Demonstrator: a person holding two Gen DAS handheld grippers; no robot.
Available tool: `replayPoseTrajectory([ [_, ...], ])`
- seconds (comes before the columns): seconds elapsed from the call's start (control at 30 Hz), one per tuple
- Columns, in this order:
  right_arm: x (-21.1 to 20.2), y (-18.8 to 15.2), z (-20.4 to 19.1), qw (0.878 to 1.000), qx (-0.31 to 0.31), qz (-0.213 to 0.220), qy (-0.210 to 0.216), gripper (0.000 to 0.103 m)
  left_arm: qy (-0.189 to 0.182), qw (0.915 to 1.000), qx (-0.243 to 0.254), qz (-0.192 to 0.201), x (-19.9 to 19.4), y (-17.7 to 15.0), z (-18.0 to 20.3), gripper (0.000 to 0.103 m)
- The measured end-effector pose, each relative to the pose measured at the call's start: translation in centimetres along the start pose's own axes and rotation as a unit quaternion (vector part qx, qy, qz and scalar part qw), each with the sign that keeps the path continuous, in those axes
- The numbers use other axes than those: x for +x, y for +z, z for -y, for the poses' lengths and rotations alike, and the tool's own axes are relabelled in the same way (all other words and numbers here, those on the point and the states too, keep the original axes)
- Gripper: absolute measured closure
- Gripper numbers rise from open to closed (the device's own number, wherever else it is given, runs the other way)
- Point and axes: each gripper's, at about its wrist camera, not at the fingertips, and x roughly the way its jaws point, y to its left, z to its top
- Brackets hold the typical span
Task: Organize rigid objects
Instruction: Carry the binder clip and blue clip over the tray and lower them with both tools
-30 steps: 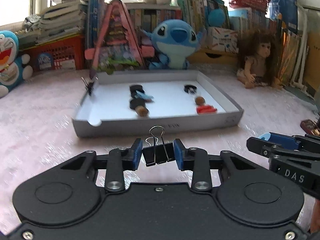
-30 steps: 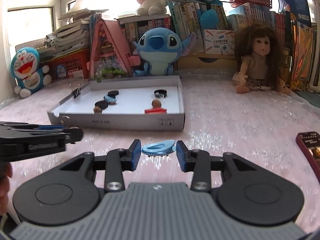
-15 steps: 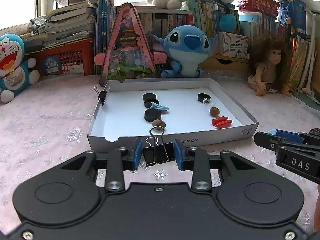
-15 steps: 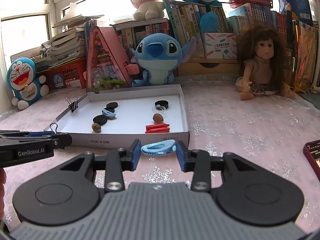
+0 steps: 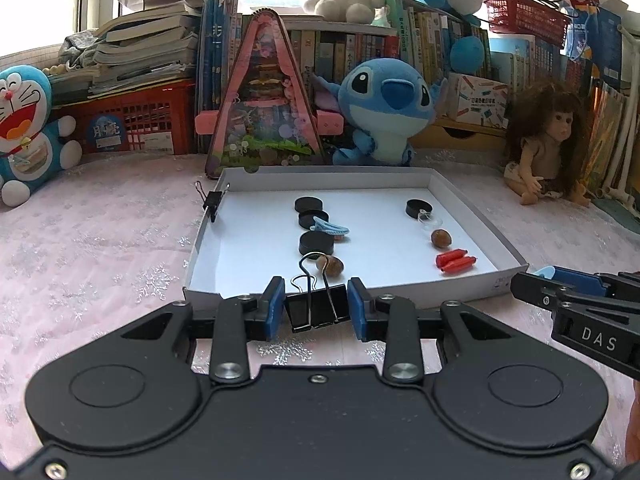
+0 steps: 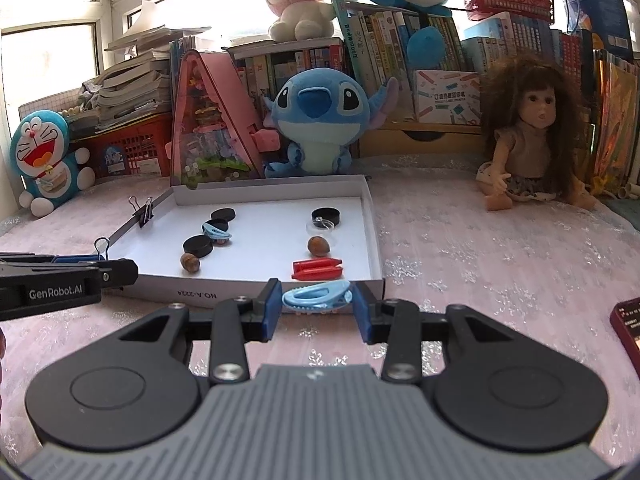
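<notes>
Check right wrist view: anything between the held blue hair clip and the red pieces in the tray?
Only the white tray's near wall. The blue hair clip, held in the right gripper, sits just outside it; the red pieces lie just inside.

Dark red object [image 6: 628,330] (identity unclear) cut by right edge.

both wrist cams sit low behind their own fingers, tilted down a bit, close to the white tray [image 5: 460,200] [image 6: 370,216], which both views share.
</notes>
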Motion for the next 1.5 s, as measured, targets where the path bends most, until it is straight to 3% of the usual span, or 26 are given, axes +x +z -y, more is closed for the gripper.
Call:
replayPoseTrajectory([
  [1.5, 5.2, 3.6, -2.5, 1.000, 0.007, -0.008, 0.007, 0.060, 0.010, 0.9995, -0.030, -0.007, 4.7, 3.2, -3.6, 0.071],
])
